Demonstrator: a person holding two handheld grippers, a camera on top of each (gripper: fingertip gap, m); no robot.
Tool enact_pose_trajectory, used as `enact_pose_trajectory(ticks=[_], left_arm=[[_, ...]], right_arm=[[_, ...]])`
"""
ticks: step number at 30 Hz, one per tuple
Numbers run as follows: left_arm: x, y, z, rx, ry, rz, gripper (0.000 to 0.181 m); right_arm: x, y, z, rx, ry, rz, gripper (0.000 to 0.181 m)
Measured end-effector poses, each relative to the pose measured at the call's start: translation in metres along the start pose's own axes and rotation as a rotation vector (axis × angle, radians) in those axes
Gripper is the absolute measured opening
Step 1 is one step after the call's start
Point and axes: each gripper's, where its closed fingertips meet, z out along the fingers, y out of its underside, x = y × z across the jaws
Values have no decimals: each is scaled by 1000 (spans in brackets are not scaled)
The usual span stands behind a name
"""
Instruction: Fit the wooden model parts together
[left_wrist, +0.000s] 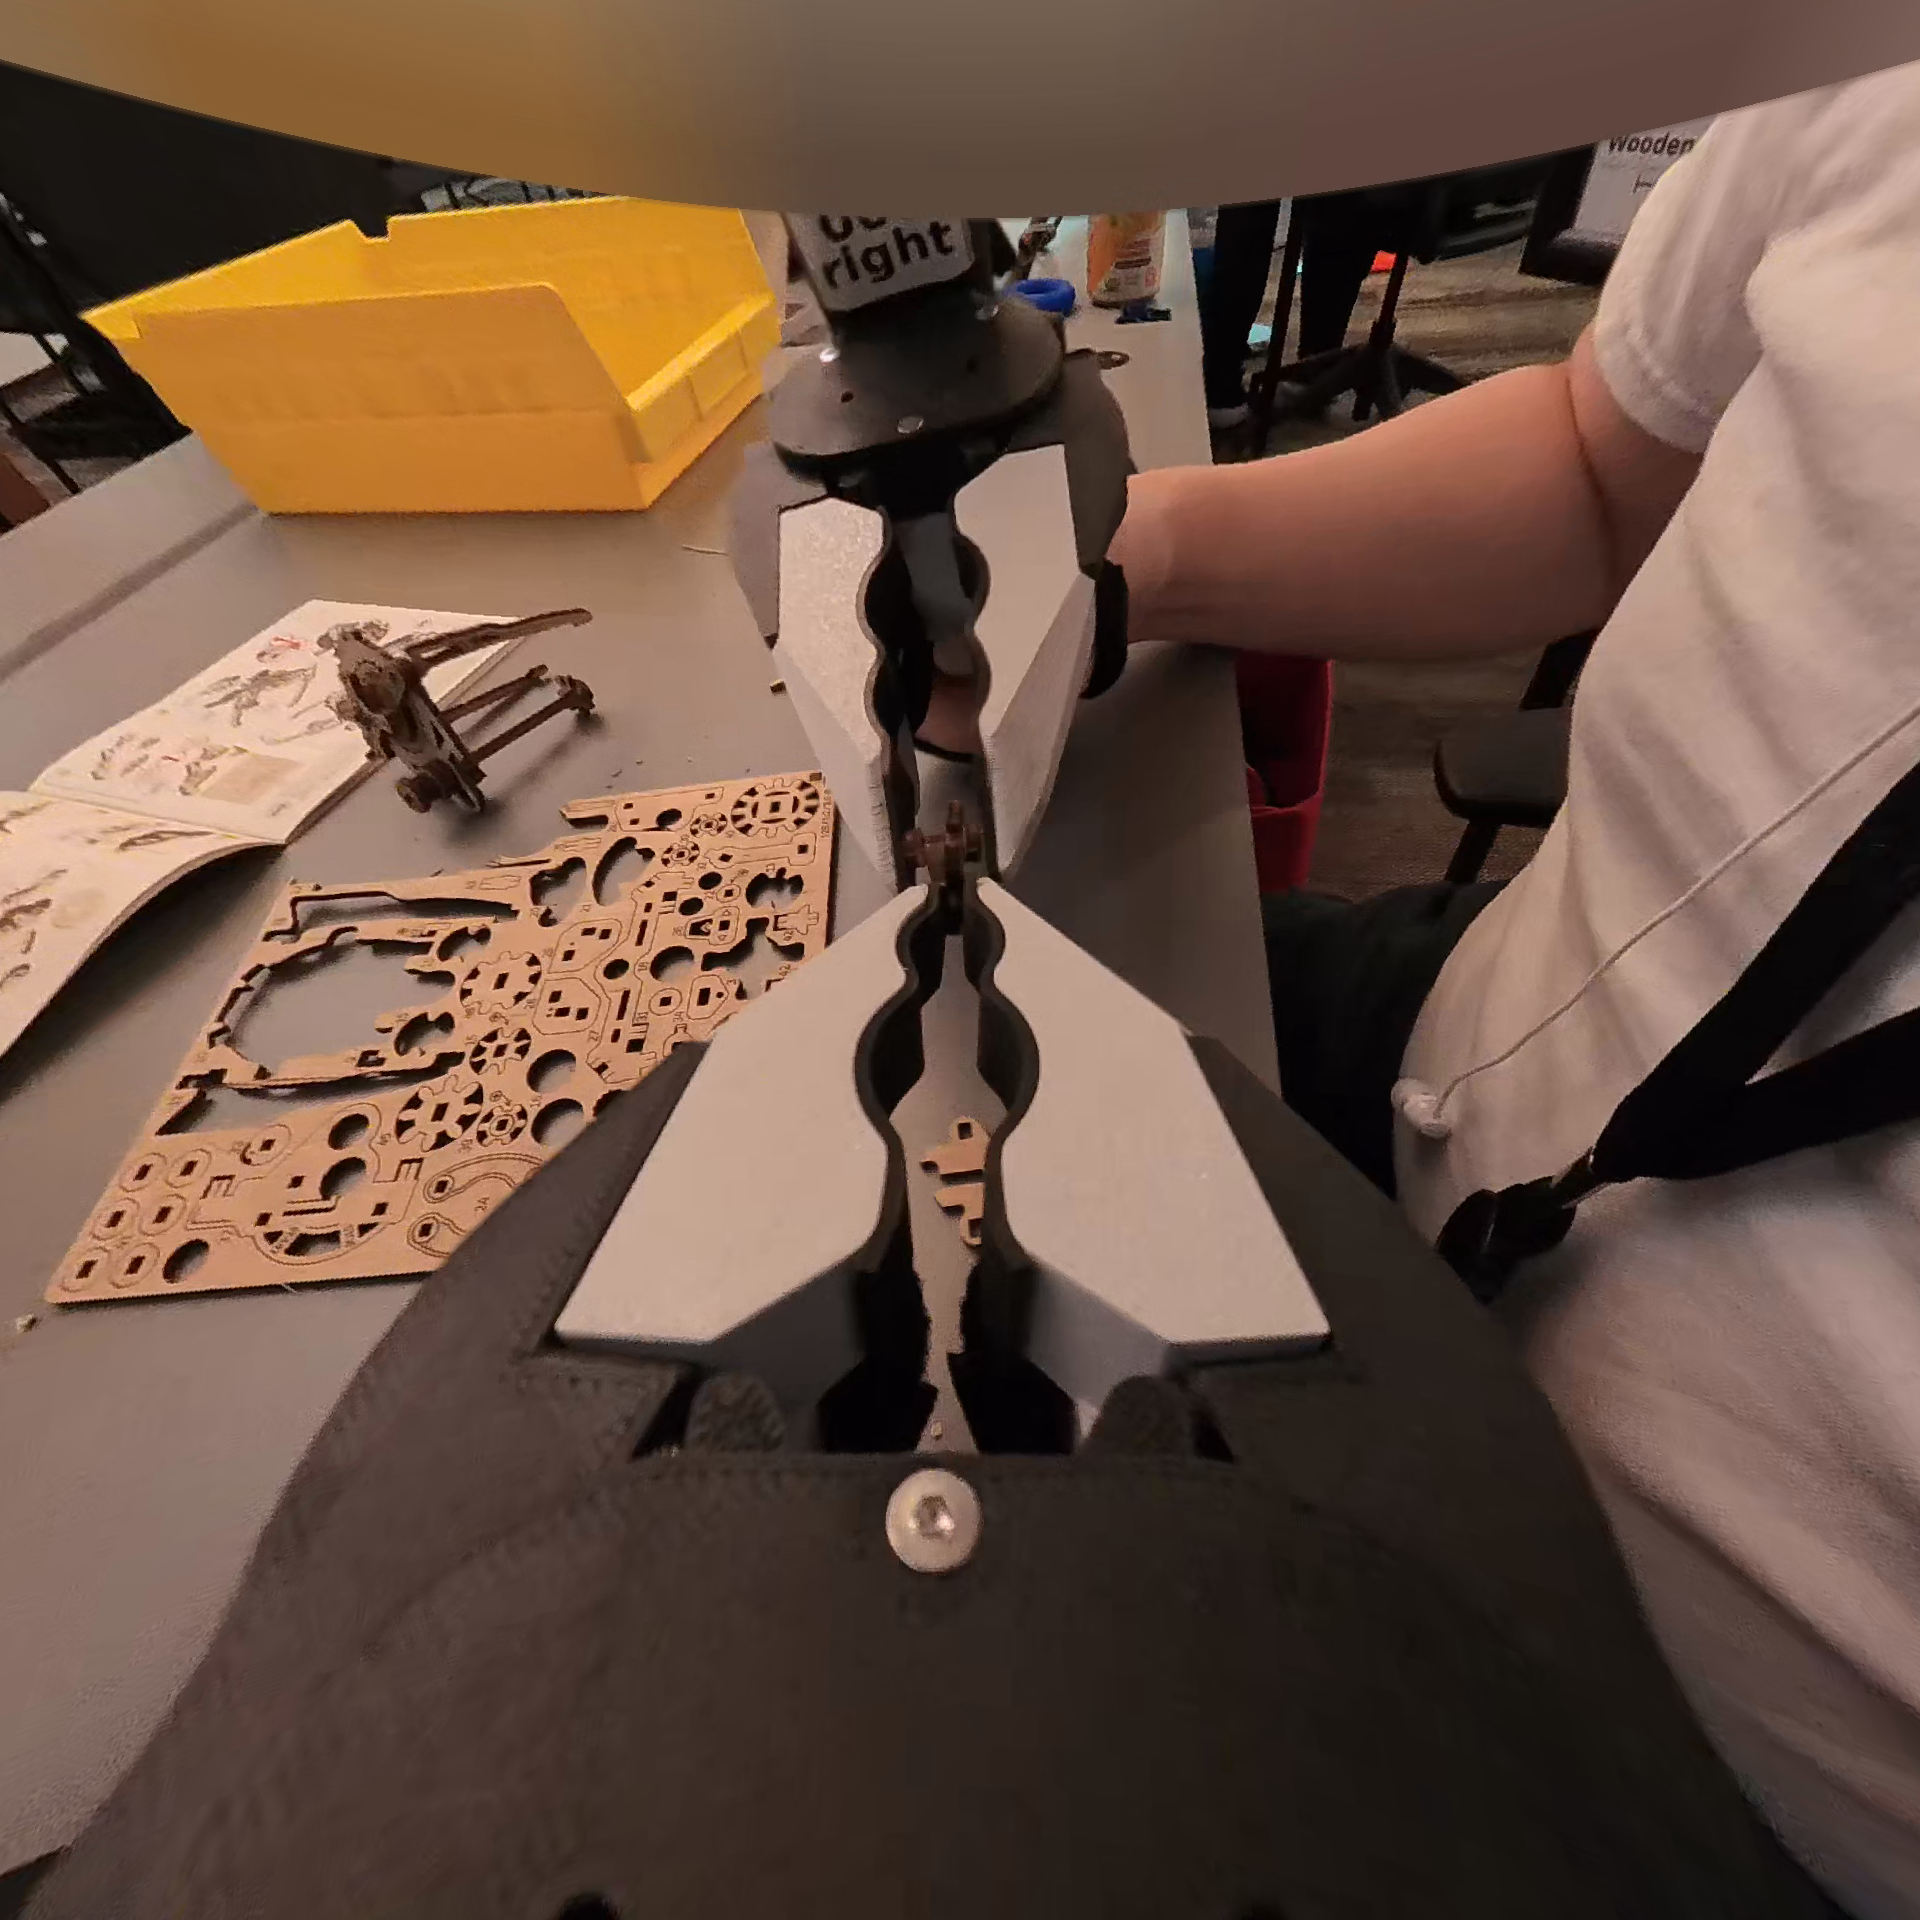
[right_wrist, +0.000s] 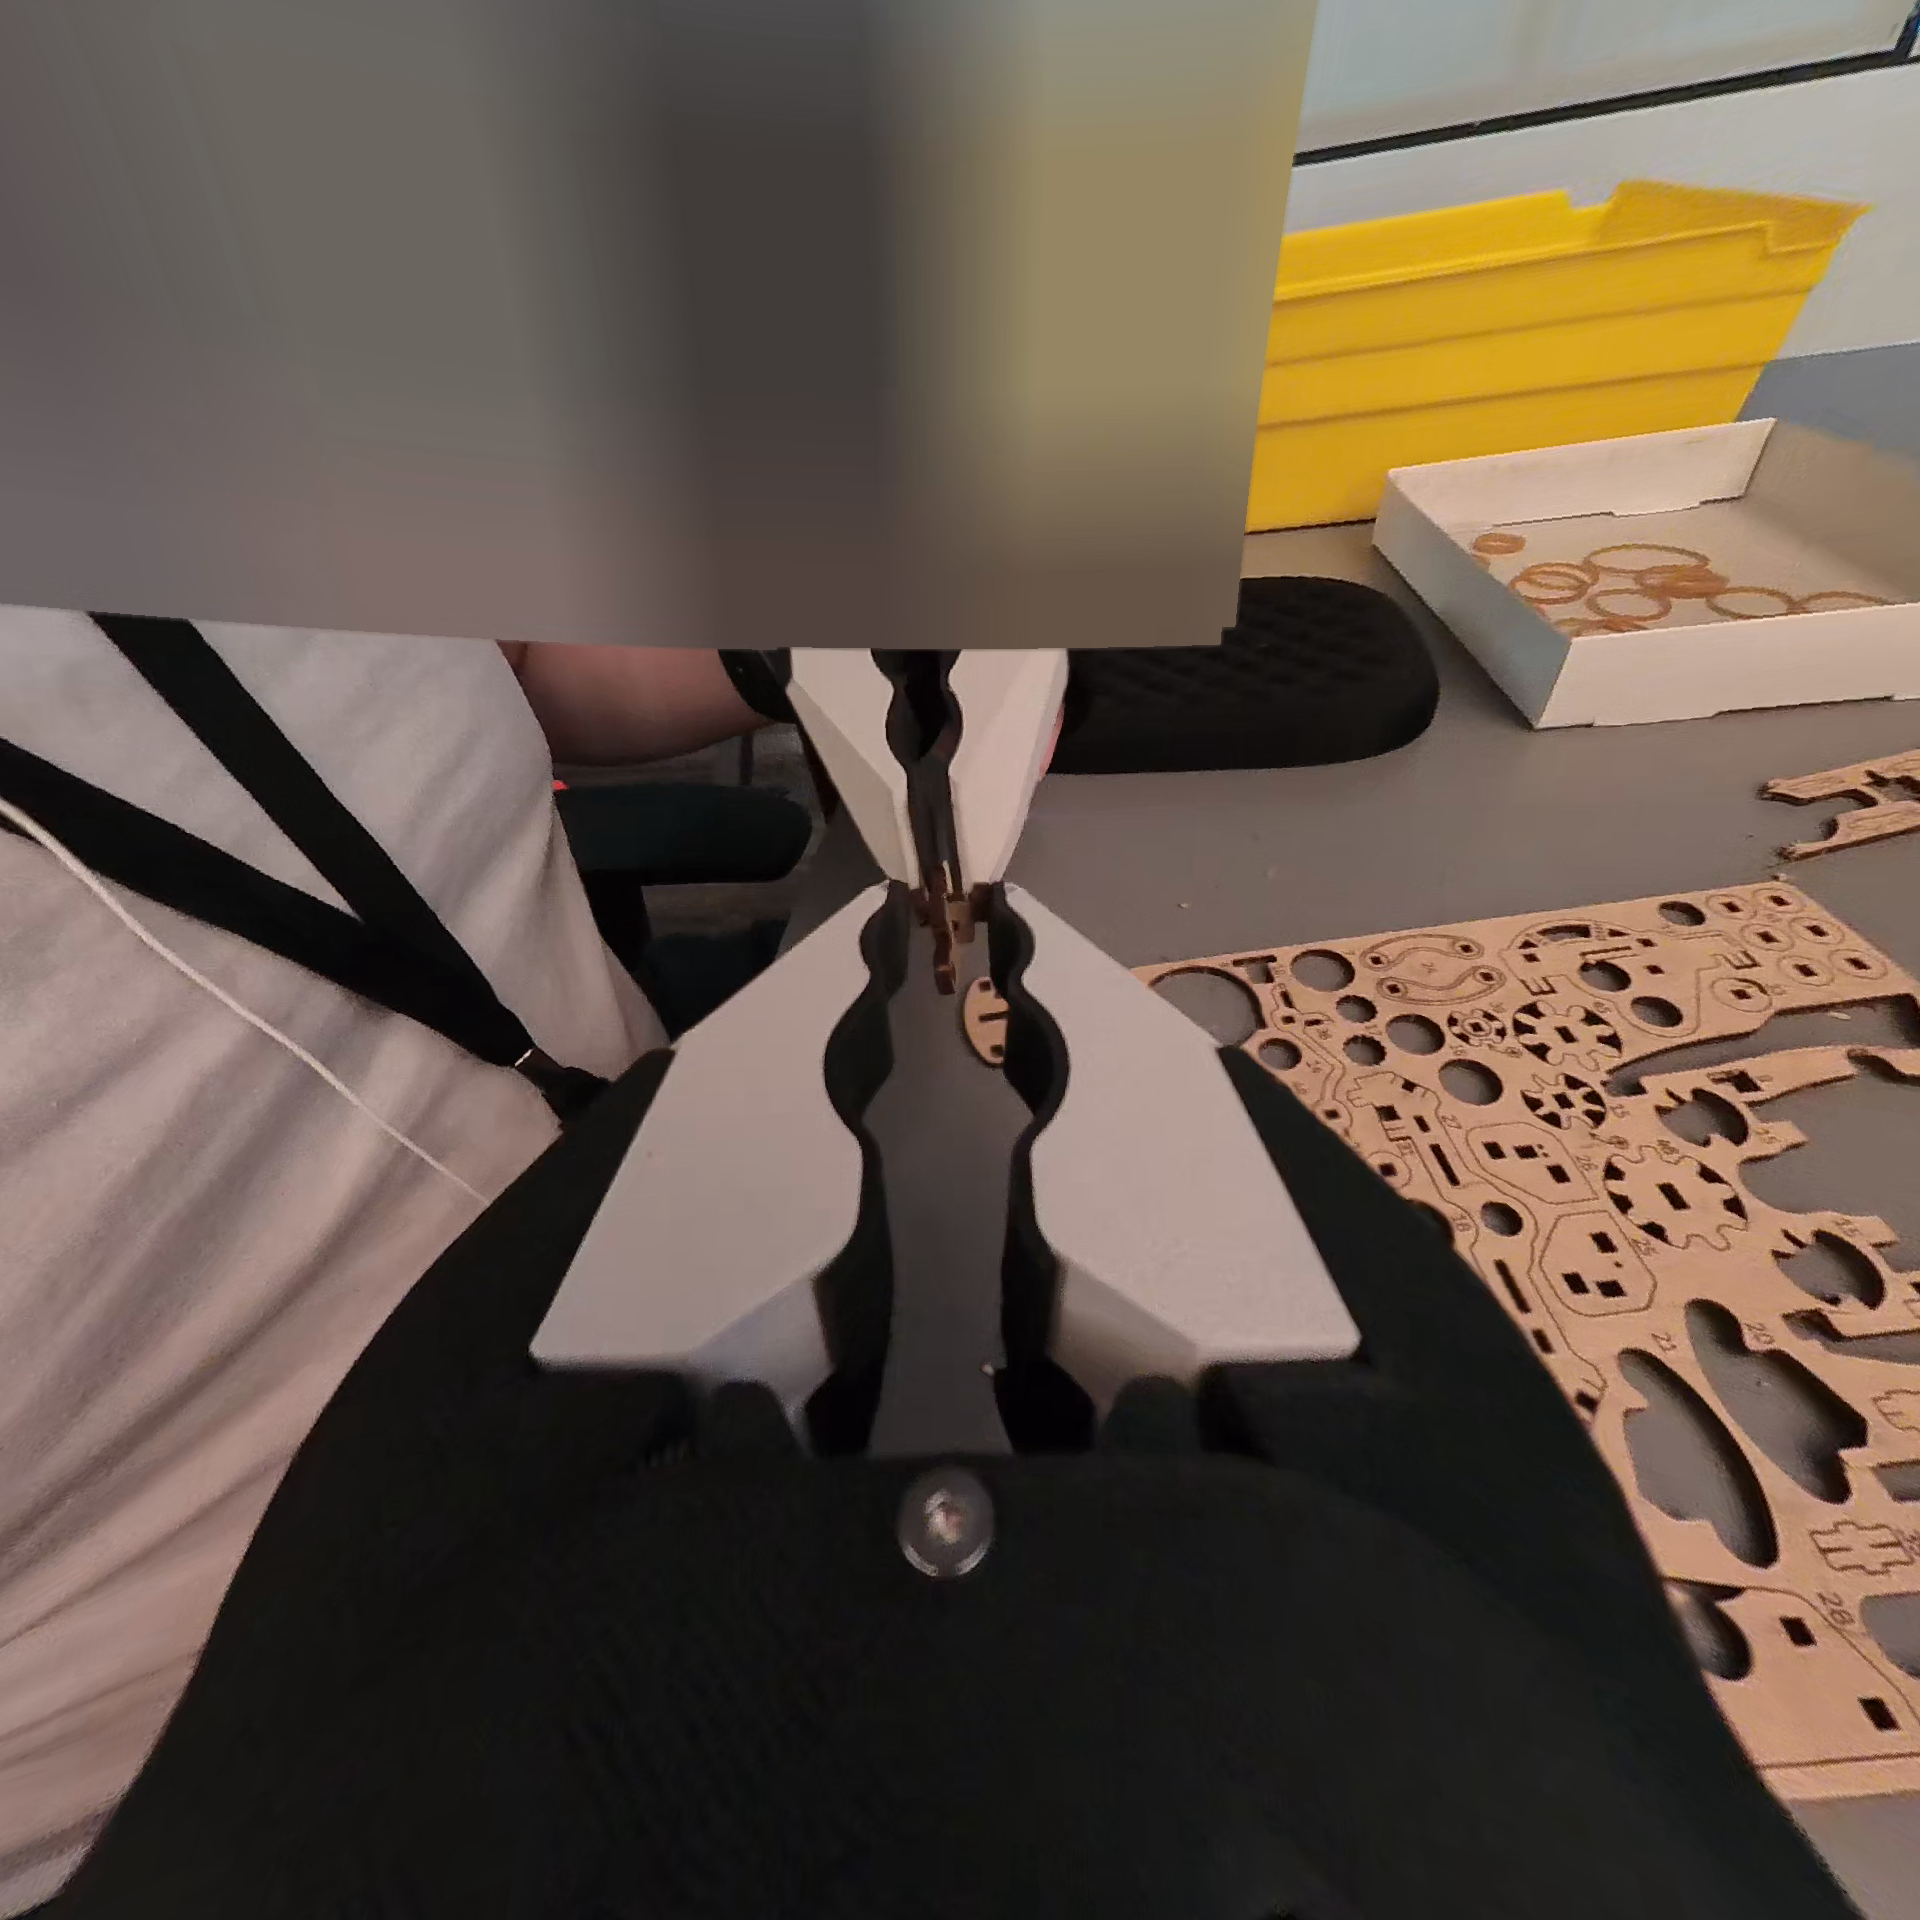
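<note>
The two grippers met tip to tip above the near edge of the grey table (left_wrist: 644, 582), just off the corner of the punched plywood sheet (left_wrist: 416, 1049). The left gripper (left_wrist: 943, 896) had its fingers pressed together on a small dark wooden part (left_wrist: 948, 862), a toothed cross-shaped piece held at the very tips. The right gripper (right_wrist: 940, 896) came from the opposite side, its fingers likewise pinched on a small notched wooden piece (right_wrist: 948, 935); the two pieces touched where the fingertips met, though whether they had seated into each other could not be told.

Beside the sheet, toward the person's white shirt (left_wrist: 1714, 935), a loose tan cut-out (left_wrist: 961, 1179) lay on the table under the left gripper's fingers, and an oval tan piece (right_wrist: 987, 1023) lay under the right gripper's. Between the sheet and the table edge only a narrow strip of bare surface remained, with the shirt close beyond it.

Beyond the sheet stood a partly built dark model (left_wrist: 436, 707) on an open instruction booklet (left_wrist: 208, 748), with bare table between them and the yellow bin (left_wrist: 447, 353) farther back. In the right wrist view, a white tray (right_wrist: 1538, 634) holding tan rings (right_wrist: 1621, 592) sat past the sheet's far edge, in front of the bin, with clear grey table between tray and sheet.
</note>
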Motion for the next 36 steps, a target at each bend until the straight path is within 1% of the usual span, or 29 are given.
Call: enact_pose_trajectory(ticks=[3,6,11,14,18,19,20,21,22,23,24,26,29,32,33,36], left_arm=[[0,0,1,-10,-7,-6,1],[3,0,1,-13,12,-22,2],[11,2,2,-30,32,33,1],[13,6,3,-48,47,23,2],[10,6,3,-51,31,26,2],[5,3,1,-37,9,19,2],[3,0,0,-19,8,6,2],[3,-1,-1,-17,22,-13,2],[1,-1,-1,-16,16,-35,1],[-4,-2,-2,-4,-4,-55,1],[-6,-2,-3,9,-5,-77,1],[-11,-4,-5,33,-10,-140,1],[-14,-8,-6,74,14,-243,1],[-13,-10,-4,107,63,-342,1],[-13,-11,-4,118,84,-371,1],[-14,-10,-3,137,111,-445,1]], right_arm=[[0,0,0,-27,28,-45,14],[-3,1,-1,-43,19,-53,12],[-10,6,0,-78,18,-125,12],[-11,10,1,-95,14,-130,12],[-8,9,0,-99,40,-149,12],[-4,5,0,-70,61,-132,12],[-4,1,0,-33,60,-105,12],[-5,0,0,-27,41,-76,12],[-4,2,0,-48,31,-55,16],[-1,5,-1,-70,37,-37,32],[3,5,-2,-78,50,-17,39],[1,0,-7,-38,30,-3,23],[7,-8,-13,20,56,53,12],[9,-12,-14,50,58,80,8],[11,-13,-14,51,62,89,3],[13,-12,-15,64,51,144,1]])
